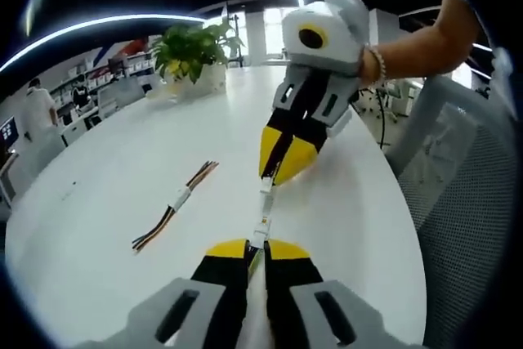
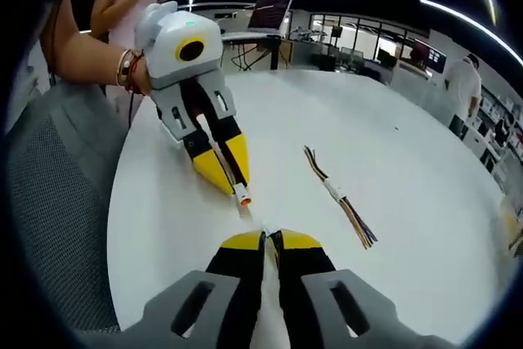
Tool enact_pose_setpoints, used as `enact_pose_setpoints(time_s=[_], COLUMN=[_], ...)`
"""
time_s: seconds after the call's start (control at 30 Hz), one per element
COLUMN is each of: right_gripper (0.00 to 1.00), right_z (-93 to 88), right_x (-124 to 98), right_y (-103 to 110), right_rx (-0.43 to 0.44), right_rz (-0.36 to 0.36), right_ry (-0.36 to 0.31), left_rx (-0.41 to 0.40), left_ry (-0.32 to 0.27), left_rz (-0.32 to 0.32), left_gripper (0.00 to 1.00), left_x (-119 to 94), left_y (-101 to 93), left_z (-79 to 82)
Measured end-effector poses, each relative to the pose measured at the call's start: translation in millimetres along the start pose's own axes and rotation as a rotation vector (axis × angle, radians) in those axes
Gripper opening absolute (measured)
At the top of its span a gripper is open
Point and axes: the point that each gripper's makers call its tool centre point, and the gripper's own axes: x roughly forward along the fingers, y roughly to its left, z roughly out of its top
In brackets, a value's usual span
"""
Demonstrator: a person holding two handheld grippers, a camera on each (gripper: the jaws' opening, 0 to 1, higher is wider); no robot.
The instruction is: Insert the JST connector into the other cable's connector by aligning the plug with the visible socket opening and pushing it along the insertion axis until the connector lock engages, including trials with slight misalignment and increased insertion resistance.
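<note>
Table: your large round white tabletop spans both views, with a grey mesh chair at the right edge of the left gripper view
Left gripper: your yellow-tipped black left gripper rises at bottom centre, jaws pressed on a small white JST connector
Right gripper: your right gripper, bottom centre of its view, pinches the other cable end, facing a white orange-tipped plug
Gap: the two connectors sit just apart, lined up
Spare: a joined brown-and-black wire pair lies left of centre
</note>
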Motion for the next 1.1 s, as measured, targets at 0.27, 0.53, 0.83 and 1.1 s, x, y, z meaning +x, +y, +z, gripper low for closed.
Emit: enact_pose_setpoints(time_s=[0.27, 0.53, 0.83, 1.1], right_gripper=[0.03, 0.03, 0.03, 0.03], right_z=[1.7, 2.3, -0.3, 1.3], right_x=[7, 11, 14, 18], right_y=[8, 13, 14, 16], right_rx=[-0.019, -0.022, -0.030, -0.041], right_rz=[0.022, 0.036, 0.035, 0.038], right_ry=[0.001, 0.004, 0.023, 0.027], left_rx=[0.002, -0.002, 0.001, 0.004], left_ry=[0.006, 0.002, 0.002, 0.003], left_rz=[-0.004, -0.006, -0.011, -0.013], left_gripper=[0.01, 0.01, 0.01, 0.00], left_x=[2, 3, 4, 4], left_y=[-1.4, -2.6, -4.9, -5.8], left_z=[-0.9, 0.4, 1.1, 1.0])
